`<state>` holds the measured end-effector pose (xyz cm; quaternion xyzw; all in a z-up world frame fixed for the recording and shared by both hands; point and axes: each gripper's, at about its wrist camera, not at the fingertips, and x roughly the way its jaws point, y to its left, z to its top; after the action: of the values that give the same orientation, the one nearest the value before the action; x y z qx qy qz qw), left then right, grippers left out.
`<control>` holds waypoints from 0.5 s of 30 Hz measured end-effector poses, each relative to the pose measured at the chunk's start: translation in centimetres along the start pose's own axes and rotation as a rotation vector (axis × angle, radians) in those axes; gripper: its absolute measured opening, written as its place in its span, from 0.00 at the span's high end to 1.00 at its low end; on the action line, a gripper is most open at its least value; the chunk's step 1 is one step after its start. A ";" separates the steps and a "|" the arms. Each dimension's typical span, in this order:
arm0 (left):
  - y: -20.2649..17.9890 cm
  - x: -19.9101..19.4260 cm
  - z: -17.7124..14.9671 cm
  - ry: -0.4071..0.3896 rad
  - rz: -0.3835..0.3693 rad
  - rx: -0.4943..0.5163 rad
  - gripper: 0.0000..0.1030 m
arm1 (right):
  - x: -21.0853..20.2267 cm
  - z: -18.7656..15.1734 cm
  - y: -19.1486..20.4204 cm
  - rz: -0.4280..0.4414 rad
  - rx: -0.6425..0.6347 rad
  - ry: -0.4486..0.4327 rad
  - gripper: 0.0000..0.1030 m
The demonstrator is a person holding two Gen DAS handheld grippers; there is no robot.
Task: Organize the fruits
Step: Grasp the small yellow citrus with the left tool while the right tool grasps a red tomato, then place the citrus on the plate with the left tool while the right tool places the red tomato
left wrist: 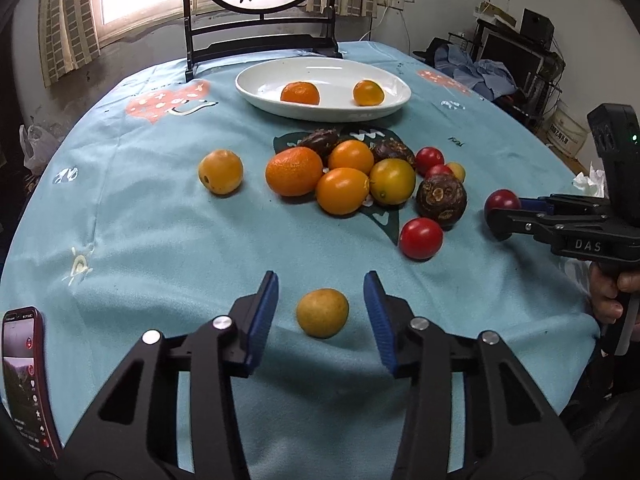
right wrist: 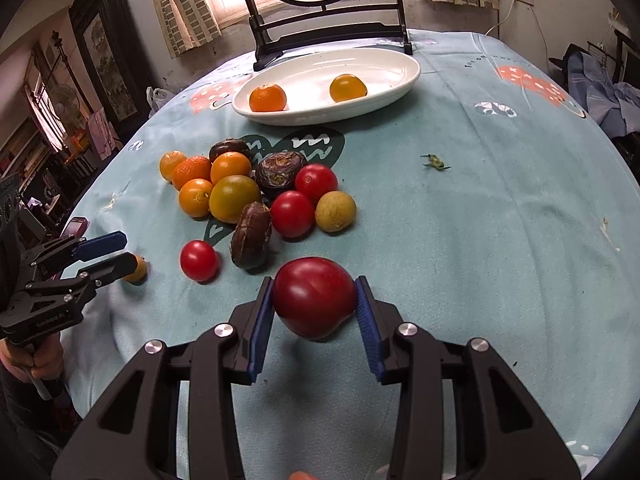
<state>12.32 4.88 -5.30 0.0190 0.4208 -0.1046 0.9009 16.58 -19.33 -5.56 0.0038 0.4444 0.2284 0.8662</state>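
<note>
My left gripper (left wrist: 321,292) is open around a small yellow fruit (left wrist: 322,313) that lies on the cloth between its blue pads, untouched. My right gripper (right wrist: 315,296) is shut on a dark red tomato (right wrist: 314,297), held just above the cloth; it also shows in the left wrist view (left wrist: 502,200). A white oval plate (left wrist: 384,110) at the back holds an orange (left wrist: 300,93) and a yellow-orange fruit (left wrist: 368,93). A pile of oranges (left wrist: 294,171), yellow fruits (left wrist: 392,181), dark brown fruits (left wrist: 441,199) and red tomatoes (left wrist: 421,238) lies mid-table.
A single yellow fruit (left wrist: 220,171) sits left of the pile. A phone (left wrist: 26,380) lies at the table's near left edge. A dark framed round screen (left wrist: 260,20) stands behind the plate. A small green stem (right wrist: 435,162) lies on the cloth to the right.
</note>
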 end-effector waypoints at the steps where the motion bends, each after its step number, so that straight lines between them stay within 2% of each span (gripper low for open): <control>1: 0.0 0.3 -0.2 0.018 0.008 0.005 0.56 | 0.0 0.0 0.0 0.002 -0.001 -0.001 0.61; 4: 0.0 1.0 -0.6 0.053 0.010 0.008 0.56 | -0.2 -0.1 0.0 0.007 -0.001 -0.006 0.61; 10: -0.2 1.3 -0.6 0.056 0.024 0.026 0.62 | -0.4 -0.1 -0.4 0.004 0.011 -0.009 0.61; 13: -0.2 1.3 -0.6 0.054 0.033 0.031 0.66 | -0.4 -0.1 -0.5 0.005 0.013 -0.012 0.61; 15: -0.2 1.2 -0.7 0.053 0.019 0.031 0.72 | -0.4 0.0 -0.5 0.007 0.014 -0.012 0.61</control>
<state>12.53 4.54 -6.65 0.0396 0.4425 -0.1022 0.8901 16.58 -19.94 -5.36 0.0129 0.4408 0.2280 0.8681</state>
